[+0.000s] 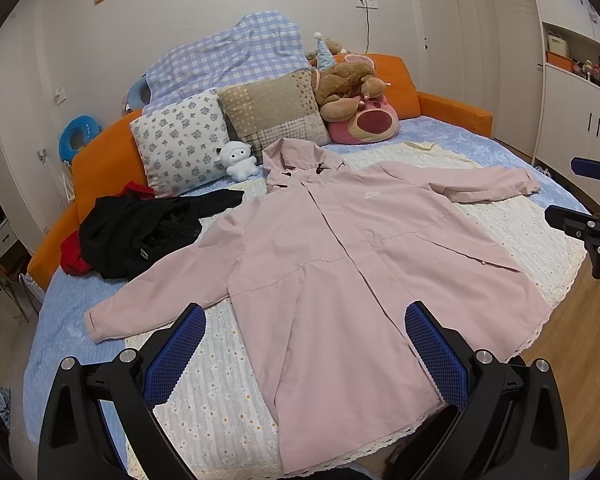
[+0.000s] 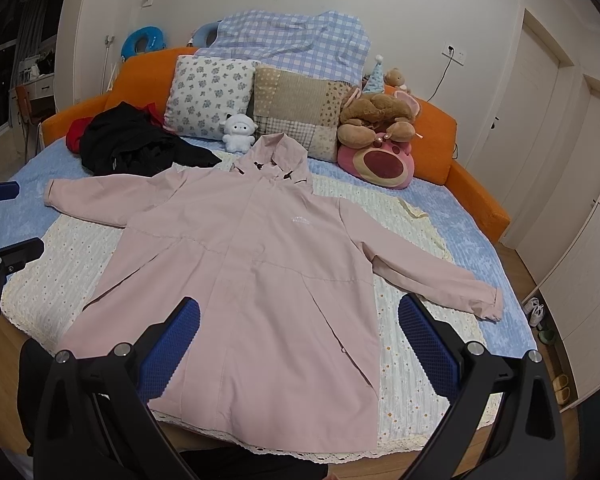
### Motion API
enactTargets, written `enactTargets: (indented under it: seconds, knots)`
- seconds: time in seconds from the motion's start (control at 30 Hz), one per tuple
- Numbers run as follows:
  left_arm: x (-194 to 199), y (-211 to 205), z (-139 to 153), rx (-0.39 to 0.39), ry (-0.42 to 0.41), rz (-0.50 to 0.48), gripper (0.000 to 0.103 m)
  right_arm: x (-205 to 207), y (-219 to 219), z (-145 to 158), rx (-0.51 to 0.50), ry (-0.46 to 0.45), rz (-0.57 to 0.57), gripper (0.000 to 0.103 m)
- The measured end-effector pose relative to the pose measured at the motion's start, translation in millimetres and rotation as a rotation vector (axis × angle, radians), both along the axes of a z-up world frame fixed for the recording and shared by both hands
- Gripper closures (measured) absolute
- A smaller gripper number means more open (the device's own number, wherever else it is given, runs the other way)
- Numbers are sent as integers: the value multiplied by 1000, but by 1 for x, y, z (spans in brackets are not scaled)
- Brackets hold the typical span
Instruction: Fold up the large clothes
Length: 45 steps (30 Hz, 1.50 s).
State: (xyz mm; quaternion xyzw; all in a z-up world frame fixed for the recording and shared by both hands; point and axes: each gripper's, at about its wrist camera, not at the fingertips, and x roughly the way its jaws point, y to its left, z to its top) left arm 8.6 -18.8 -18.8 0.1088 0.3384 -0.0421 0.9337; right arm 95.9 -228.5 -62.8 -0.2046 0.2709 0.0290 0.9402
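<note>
- Coat (image 1: 332,248): pink, long, hooded, lying flat and face up on the bed (image 1: 60,320), over a cream daisy-print quilt (image 1: 212,392) with a lace edge.
- Long axis: hood (image 1: 288,160) toward the pillows (image 1: 180,140), hem toward the bed's foot, where both grippers hover. The hem is the part nearest the jaws.
- Sleeves run out sideways from the coat's body, one to each side, cuffs well apart.
- Left gripper (image 1: 306,356): jaws spread wide, nothing between them, over the hem at the coat's left half. The left sleeve (image 1: 152,292) is its nearer one.
- Right gripper (image 2: 300,352): jaws spread likewise, empty, over the hem at the coat's right half. The right sleeve (image 2: 440,280) lies on its side.
- Judgement: each gripper suits its own sleeve or hem corner; a first fold would likely bring the sleeves in across the body.
- Cloth: thin, smooth woven shell, faint creases, seams curving across the front, small white logo on the chest. Probably slippery and limp, so a pinch needs a firm bite.
- Pads (image 1: 176,356): blue, fine knobbed texture.
- Beside the coat's left shoulder: a black garment (image 1: 148,232), heaped, with red cloth under it; not touching the sleeve as far as I can tell.
</note>
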Motion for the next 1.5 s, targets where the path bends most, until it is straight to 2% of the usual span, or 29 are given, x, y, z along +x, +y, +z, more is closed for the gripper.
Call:
enactTargets:
  seconds: [0.3, 0.43, 0.57, 0.7, 0.8, 0.87, 0.97, 1.07, 1.13, 1.3, 1.37, 1.43, 1.47, 1.5]
  knots:
    - [5, -15, -8, -7, 31, -28, 2, 6, -4, -1, 1, 12, -18, 5]
    - [26, -25, -21, -41, 88, -72, 2, 17, -24, 8, 79, -46, -37, 5]
    - [68, -50, -44, -114, 182, -142, 2, 44, -93, 14, 233, -133, -96, 5]
    - [122, -85, -68, -195, 279, -188, 2, 85, -195, 8, 368, -122, -219, 5]
    - [165, -114, -84, -294, 340, -208, 2, 116, -294, -3, 475, -114, -343, 6]
    - [197, -139, -94, -307, 356, -217, 2, 134, -347, -10, 522, -95, -420, 13]
    - [239, -173, -108, -269, 328, -263, 2, 167, -435, -26, 584, -49, -543, 26]
    - [291, -207, -128, -196, 329, -303, 2, 204, -494, -36, 555, -17, -625, 28]
    - [333, -225, -146, -171, 374, -299, 2, 235, -524, -42, 525, 11, -637, 28]
    - [422, -251, -186, -266, 532, -283, 2, 300, -574, -51, 524, 49, -667, 27]
    - [454, -257, -202, -293, 589, -266, 2, 329, -588, -60, 504, 110, -693, 21]
    - [475, -257, -212, -323, 597, -252, 2, 352, -596, -73, 488, 188, -710, 21]
    - [486, -257, -217, -337, 595, -244, 2, 362, -597, -79, 484, 222, -706, 24]
    - [492, -257, -219, -347, 594, -241, 2, 369, -596, -86, 483, 258, -680, 45]
